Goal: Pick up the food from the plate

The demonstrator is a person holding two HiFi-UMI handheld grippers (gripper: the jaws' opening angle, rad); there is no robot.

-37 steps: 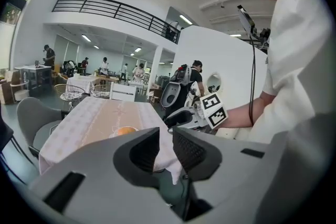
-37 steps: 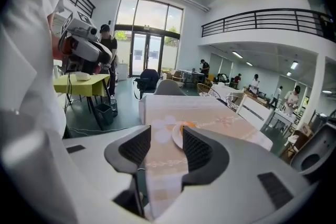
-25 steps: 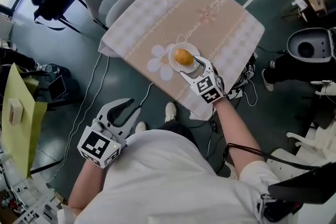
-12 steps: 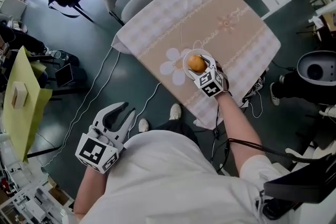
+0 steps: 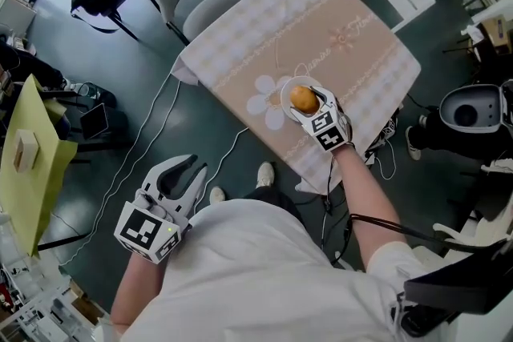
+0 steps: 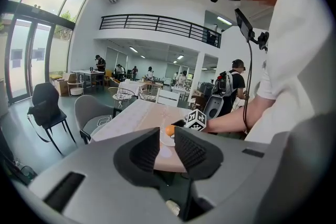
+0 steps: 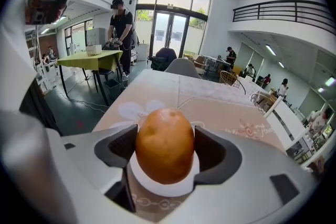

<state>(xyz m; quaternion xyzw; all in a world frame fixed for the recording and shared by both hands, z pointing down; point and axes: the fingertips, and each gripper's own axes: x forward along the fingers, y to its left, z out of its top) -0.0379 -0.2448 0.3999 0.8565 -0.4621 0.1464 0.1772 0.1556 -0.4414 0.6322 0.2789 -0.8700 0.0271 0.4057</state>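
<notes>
R tongs [image 5: 308, 99]: spread wide, one jaw each side of the orange-brown food [image 7: 165, 144]; not squeezing it.
L tongs [image 6: 167, 140]: jaws apart, nothing btwn, low at left, well off counter [image 5: 361, 44].
Food: on small white plate [image 7: 163, 187], near edge of counter, just right of flower print [image 5: 262, 102] on tablecloth.

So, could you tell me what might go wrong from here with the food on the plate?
1. The food is rounded and smooth, sitting between the right gripper's wide-open jaws; an off-centre squeeze could make it roll or slip out.
2. The jaws sit low beside the small plate, so closing might catch its rim and drag it across the tablecloth.
</notes>
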